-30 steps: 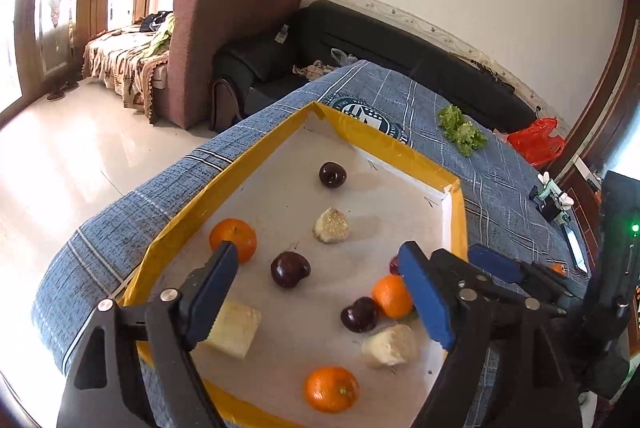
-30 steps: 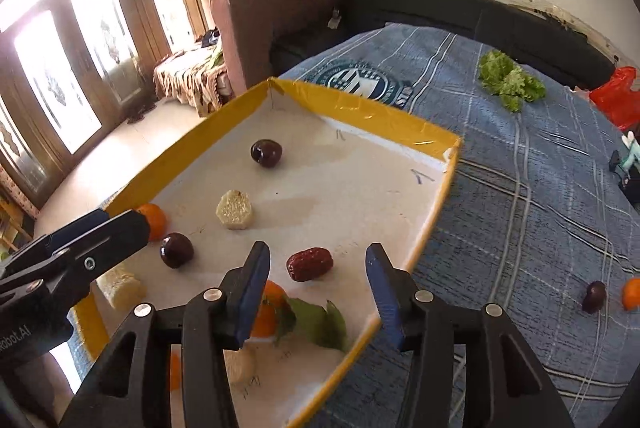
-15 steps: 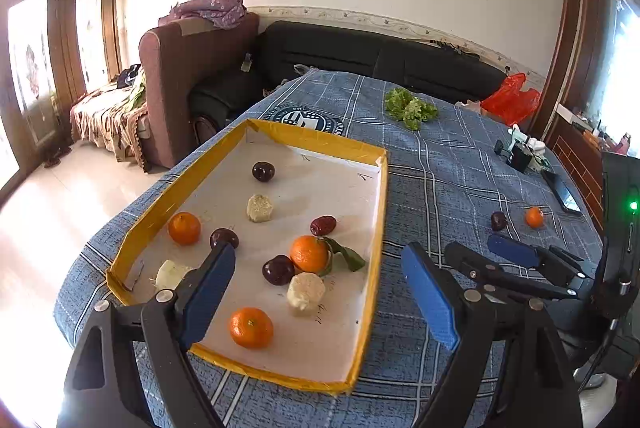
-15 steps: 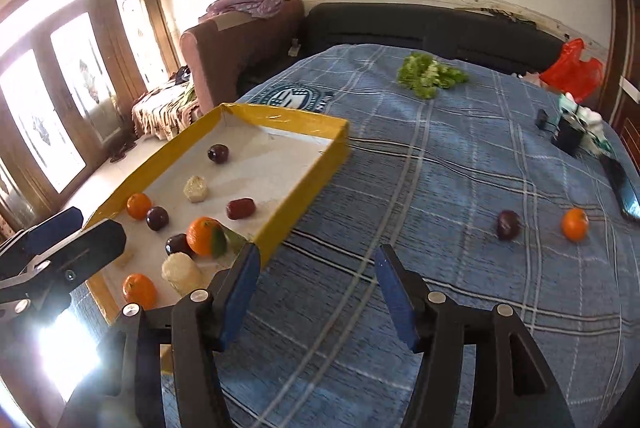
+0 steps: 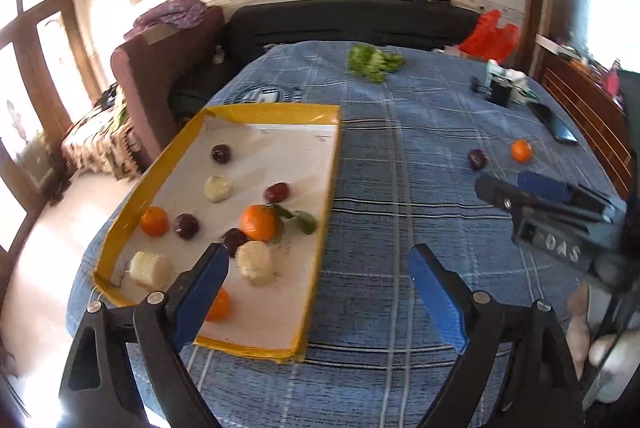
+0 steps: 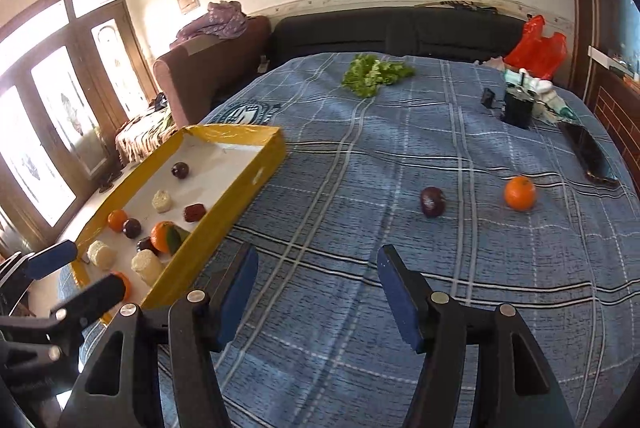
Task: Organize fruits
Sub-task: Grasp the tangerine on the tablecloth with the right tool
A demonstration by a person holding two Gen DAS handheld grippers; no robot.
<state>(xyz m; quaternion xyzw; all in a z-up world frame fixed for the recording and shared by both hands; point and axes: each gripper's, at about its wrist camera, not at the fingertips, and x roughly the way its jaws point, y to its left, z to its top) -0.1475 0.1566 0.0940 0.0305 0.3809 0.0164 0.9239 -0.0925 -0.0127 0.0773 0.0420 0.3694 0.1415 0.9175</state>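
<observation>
Two fruits, a dark plum (image 6: 432,201) and an orange (image 6: 519,192), lie on the blue cloth (image 6: 360,168) well apart from the yellow tray (image 6: 240,184), so with your right gripper (image 6: 316,298) and left gripper (image 5: 320,294) both parted, empty and just widening, you reach the right one over the plum next.

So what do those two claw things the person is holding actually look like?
Both are alike: the left gripper and right gripper have black angular plastic arms with silver bolts, ending in jaws faced with flat blue pads. The right one's side carries pale lettering.
</observation>
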